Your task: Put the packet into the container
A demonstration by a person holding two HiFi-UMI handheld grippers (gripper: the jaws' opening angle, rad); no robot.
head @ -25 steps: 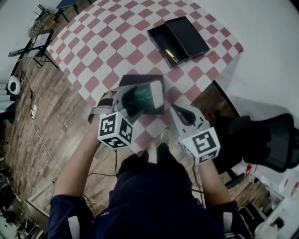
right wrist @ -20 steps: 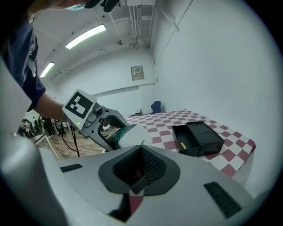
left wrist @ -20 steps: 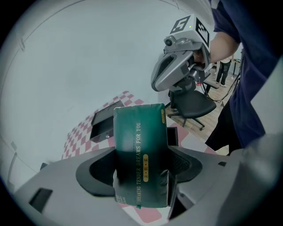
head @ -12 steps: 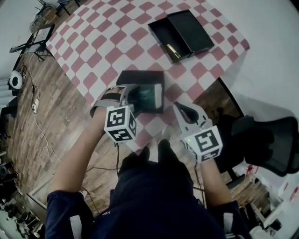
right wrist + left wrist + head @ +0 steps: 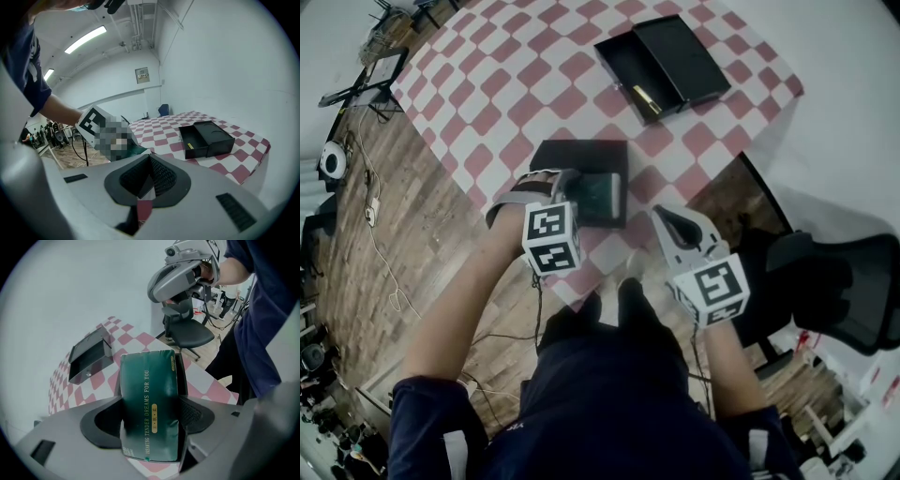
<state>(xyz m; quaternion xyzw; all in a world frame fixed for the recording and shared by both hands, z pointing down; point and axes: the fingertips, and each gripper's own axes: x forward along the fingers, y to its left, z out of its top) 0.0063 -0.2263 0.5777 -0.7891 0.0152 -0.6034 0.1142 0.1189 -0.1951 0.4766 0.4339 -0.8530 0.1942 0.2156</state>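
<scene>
A dark green packet (image 5: pixel 149 385) with gold lettering stands clamped between the jaws of my left gripper (image 5: pixel 152 417). In the head view the left gripper (image 5: pixel 584 199) holds the packet (image 5: pixel 605 193) over the right part of a black container (image 5: pixel 572 156) near the table's front edge. The container's dark rim (image 5: pixel 181 376) shows just behind the packet. My right gripper (image 5: pixel 664 217) hovers off the table's front corner, to the right of the packet, jaws shut with nothing between them. In its own view the right gripper (image 5: pixel 146 182) also appears shut.
A second black box (image 5: pixel 661 64) lies open, lid beside it, at the table's far right, also seen as the open box (image 5: pixel 206 138). The red-and-white checked cloth (image 5: pixel 516 84) covers the table. A black office chair (image 5: pixel 830 286) stands to the right; cables lie on the wooden floor (image 5: pixel 375 244) on the left.
My left gripper has shifted slightly right and forward with the packet, now closer over the black container. The right gripper has hardly moved.
</scene>
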